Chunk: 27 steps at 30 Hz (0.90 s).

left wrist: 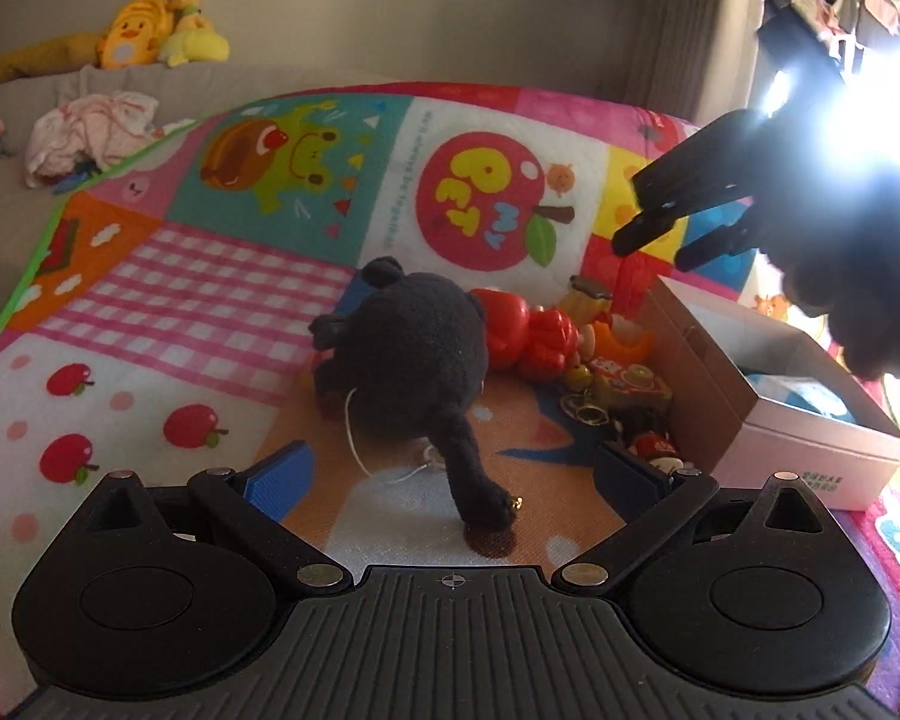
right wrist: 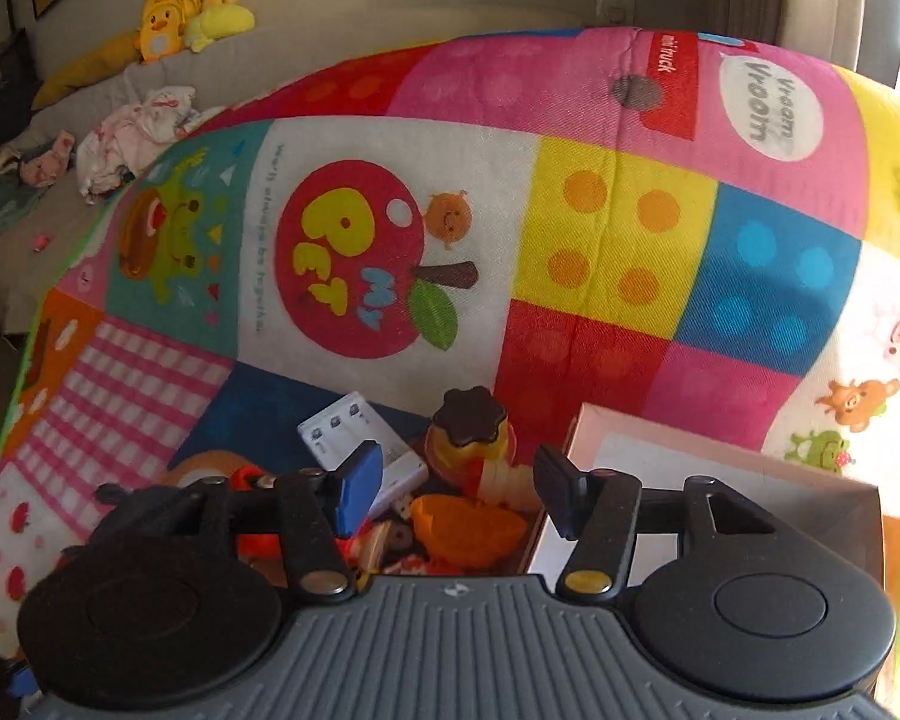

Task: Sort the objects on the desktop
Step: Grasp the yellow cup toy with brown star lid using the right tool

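On the play mat [right wrist: 570,138], "MY PET" apple [right wrist: 354,264], "Vroom Vroom" bubble [right wrist: 771,108]

The left claw [left wrist: 450,474] pointed gently downward, its blue-padded fingers [left wrist: 282,480] spread wide with nothing pressed between them. Ahead and to its right hung the right claw [left wrist: 666,240], held by a dark gloved hand [left wrist: 858,276]. The right claw's fingers [right wrist: 360,480] stood partly apart, empty.

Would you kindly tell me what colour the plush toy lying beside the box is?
Black; the plush toy shows best in the left wrist view.
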Each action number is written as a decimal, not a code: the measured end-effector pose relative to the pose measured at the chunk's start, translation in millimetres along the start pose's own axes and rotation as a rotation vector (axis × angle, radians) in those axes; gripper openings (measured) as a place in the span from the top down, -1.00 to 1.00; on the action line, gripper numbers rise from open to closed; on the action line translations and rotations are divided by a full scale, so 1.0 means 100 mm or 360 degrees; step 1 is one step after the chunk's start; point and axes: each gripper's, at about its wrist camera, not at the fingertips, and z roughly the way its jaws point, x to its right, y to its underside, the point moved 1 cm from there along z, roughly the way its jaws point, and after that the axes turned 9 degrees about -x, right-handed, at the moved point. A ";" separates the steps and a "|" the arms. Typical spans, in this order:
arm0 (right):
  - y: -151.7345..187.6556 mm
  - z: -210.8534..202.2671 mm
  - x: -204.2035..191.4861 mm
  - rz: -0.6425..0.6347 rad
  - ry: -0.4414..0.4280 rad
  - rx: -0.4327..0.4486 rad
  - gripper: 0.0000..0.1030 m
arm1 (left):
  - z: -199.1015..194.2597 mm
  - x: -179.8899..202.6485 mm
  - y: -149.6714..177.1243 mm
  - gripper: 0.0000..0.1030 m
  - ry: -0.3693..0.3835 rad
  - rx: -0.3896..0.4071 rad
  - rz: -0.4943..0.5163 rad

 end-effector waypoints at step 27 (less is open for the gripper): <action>1.27 -0.88 -0.26 -0.0353 -0.0442 -0.0103 0.28 | -0.16 0.23 0.21 -0.99 0.0159 -0.0036 0.0256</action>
